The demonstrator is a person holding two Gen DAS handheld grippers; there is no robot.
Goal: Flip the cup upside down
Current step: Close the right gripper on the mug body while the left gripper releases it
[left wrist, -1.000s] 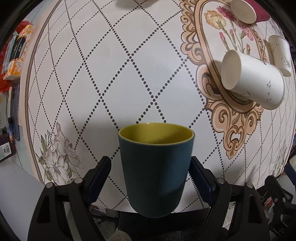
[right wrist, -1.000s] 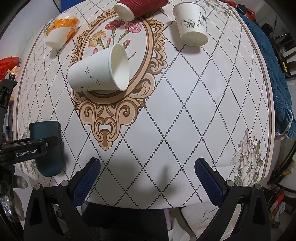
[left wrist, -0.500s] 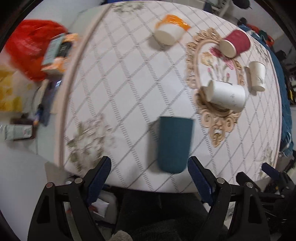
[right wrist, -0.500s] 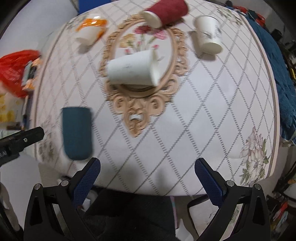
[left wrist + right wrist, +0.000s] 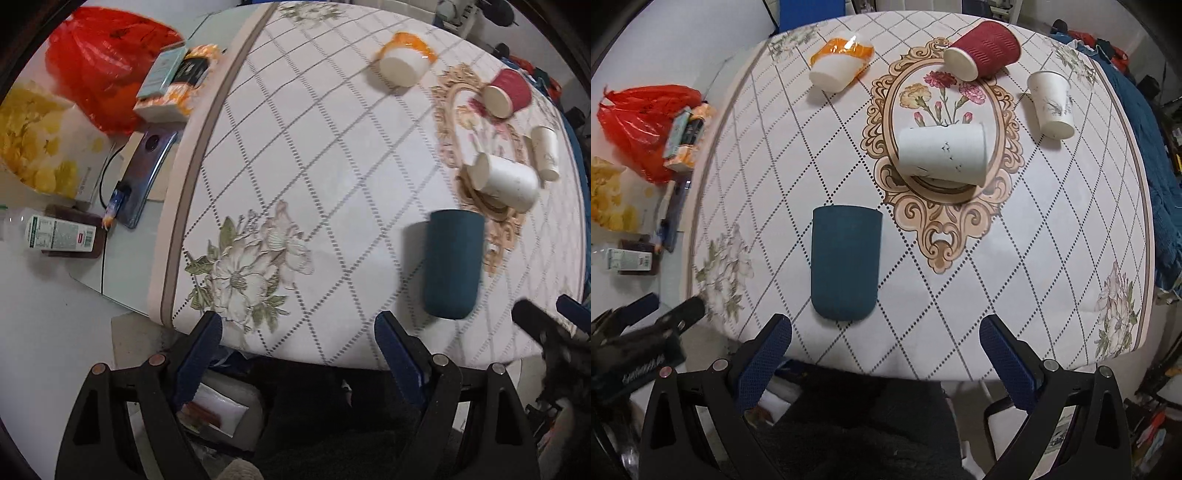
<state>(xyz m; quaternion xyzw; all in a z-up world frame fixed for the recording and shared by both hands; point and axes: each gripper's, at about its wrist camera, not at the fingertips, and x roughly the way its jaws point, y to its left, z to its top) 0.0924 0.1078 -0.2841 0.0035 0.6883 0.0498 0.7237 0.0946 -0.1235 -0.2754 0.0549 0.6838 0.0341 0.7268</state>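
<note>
The dark teal cup (image 5: 844, 266) stands mouth down on the patterned tablecloth near the table's front edge; it also shows in the left wrist view (image 5: 452, 263). My left gripper (image 5: 301, 343) is open and empty, pulled back off the table's front left, well left of the cup. My right gripper (image 5: 885, 349) is open and empty, held before the front edge, just right of the cup. The left gripper's body shows at the lower left of the right wrist view (image 5: 646, 341).
A white paper cup (image 5: 942, 153) lies on its side in the central medallion. A red cup (image 5: 984, 50) and an orange-wrapped cup (image 5: 840, 64) lie at the back; another white cup (image 5: 1052, 103) stands upside down at the right. A red bag (image 5: 107, 62), boxes and a phone (image 5: 146, 173) lie left of the table.
One second ago my left gripper held the teal cup upright. The cup now stands mouth down on the table, and both grippers have drawn back and up; the left one swung left.
</note>
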